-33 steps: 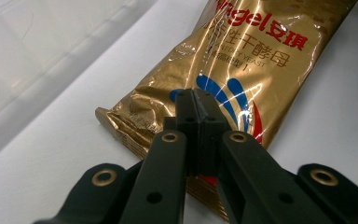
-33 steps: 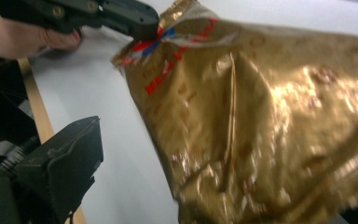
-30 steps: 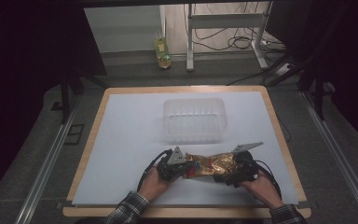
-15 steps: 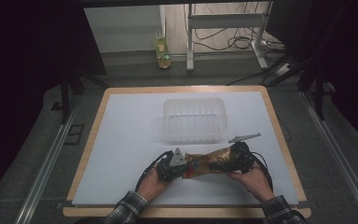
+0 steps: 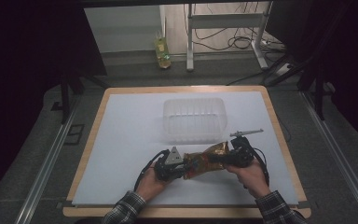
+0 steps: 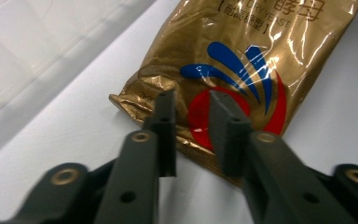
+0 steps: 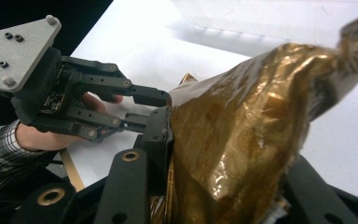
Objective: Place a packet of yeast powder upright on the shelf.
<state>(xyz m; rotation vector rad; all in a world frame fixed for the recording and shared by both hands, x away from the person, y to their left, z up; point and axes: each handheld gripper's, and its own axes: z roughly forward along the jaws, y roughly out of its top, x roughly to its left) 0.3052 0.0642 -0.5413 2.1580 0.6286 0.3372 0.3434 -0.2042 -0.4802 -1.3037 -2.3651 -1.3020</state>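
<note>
- Since a second ago, your right claw [image 5: 227, 157] has closed on the far end of the bag [image 5: 206, 160] and lifted it a little; your left claw [image 5: 181, 169] has just been opening, the bag's near edge between its jaws but not pressed.
- On the counter [image 5: 130, 135], the bag lies lengthwise between your claws, left end low, right end raised.
- Behind it and just apart stands the tub [image 5: 195, 119], up and away from your right claw, the nearer one.
- Left claw's pads [image 6: 167, 122] flank the bag's [image 6: 242, 60] seam.
</note>
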